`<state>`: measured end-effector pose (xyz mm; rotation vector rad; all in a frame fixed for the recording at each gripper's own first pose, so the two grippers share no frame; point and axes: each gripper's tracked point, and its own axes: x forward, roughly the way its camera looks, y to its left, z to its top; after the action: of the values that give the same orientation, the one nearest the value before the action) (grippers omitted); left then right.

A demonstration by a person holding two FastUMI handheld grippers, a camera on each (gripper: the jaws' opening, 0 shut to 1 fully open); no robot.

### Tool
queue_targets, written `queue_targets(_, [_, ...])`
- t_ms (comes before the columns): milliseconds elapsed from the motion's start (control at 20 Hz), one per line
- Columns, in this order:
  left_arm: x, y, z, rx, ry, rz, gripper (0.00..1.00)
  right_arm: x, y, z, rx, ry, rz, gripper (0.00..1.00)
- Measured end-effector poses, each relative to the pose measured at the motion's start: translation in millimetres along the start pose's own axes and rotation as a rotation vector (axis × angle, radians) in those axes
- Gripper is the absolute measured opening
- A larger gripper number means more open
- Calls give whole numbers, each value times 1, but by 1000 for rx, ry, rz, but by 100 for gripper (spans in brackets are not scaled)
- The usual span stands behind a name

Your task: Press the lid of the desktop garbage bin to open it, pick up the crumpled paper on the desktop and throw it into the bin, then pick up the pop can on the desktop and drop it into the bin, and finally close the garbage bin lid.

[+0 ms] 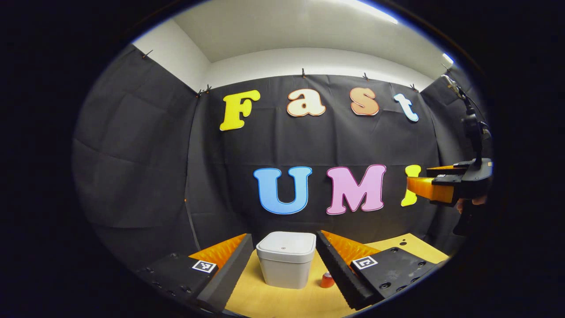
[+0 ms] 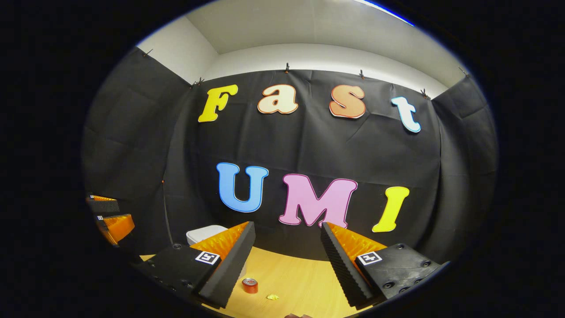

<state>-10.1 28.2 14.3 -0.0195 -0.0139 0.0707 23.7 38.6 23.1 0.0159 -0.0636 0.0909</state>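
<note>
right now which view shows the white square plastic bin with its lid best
The left gripper view: the white square plastic bin sits centred between that gripper's fingers, lid closed, front wall visible. In the right gripper view only a corner of it peeks out behind a finger.

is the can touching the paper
Apart. In the right gripper view the can stands upright on the table, with bare wood plainly showing between it and the paper.
</note>
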Motion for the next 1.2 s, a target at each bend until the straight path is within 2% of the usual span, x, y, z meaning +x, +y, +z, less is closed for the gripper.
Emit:
queue_targets(800, [16,7,8,47,-10,14,96,10,-4,10,-7,-27,-16,96])
queue_targets(1200, [21,-1,17,61,-24,-6,95,15,7,12,-3,-34,9,96])
